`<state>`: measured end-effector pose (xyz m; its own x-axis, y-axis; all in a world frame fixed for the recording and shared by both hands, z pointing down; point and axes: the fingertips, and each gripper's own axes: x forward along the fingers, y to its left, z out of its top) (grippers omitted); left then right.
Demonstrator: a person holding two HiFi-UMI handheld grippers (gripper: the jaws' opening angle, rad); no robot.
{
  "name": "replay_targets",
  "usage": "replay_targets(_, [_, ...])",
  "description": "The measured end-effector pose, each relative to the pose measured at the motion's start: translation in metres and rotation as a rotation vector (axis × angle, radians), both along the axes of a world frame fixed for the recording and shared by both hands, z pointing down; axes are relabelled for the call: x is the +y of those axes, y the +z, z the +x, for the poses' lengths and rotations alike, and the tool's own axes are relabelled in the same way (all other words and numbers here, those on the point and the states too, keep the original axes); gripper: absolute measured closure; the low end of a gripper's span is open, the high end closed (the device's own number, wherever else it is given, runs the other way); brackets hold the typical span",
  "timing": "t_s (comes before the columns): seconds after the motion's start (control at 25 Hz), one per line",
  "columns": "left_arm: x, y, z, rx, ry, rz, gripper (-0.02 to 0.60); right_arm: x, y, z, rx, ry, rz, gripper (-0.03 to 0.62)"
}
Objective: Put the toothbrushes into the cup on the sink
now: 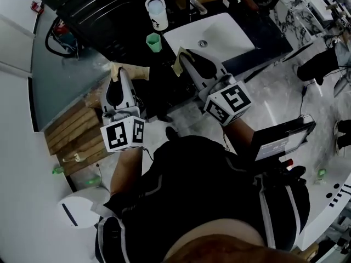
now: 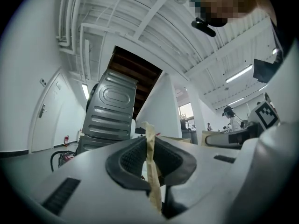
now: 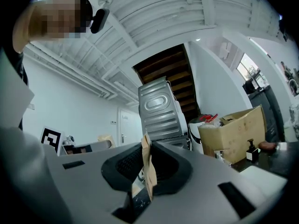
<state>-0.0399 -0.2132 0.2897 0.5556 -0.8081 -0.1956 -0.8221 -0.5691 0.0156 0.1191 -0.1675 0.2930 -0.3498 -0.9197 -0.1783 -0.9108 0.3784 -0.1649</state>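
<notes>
In the head view both grippers are held up in front of the person. My left gripper is shut on a tan paper-wrapped packet that sticks out to the right. My right gripper is shut on a second tan packet just below the white sink. A white cup and a small green cup stand on the dark counter left of the sink. In the left gripper view the packet is a thin tan strip pinched between the dark pads. The right gripper view shows its packet pinched the same way.
A faucet stands behind the sink. Wooden slats lie at the left, and a dark screen device at the right. A grey ribbed appliance and a cardboard box show in the gripper views.
</notes>
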Motion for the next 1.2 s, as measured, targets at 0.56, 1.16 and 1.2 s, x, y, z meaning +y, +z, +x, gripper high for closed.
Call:
replay_targets(0.56, [-0.08, 0.004, 0.008, 0.092, 0.148, -0.005, 0.541, -0.034, 0.011, -0.009, 0.045, 0.153, -0.039, 0.543])
replay_targets(1.16, [-0.168, 0.036, 0.07, 0.032, 0.154, -0.014, 0.541, -0.069, 0.026, 0.03, 0.048, 0.211, -0.087, 0.543])
replay_targets(1.2, [-0.174, 0.042, 0.076, 0.023, 0.146, -0.023, 0.542, -0.074, 0.027, 0.037, 0.047, 0.208, -0.088, 0.543])
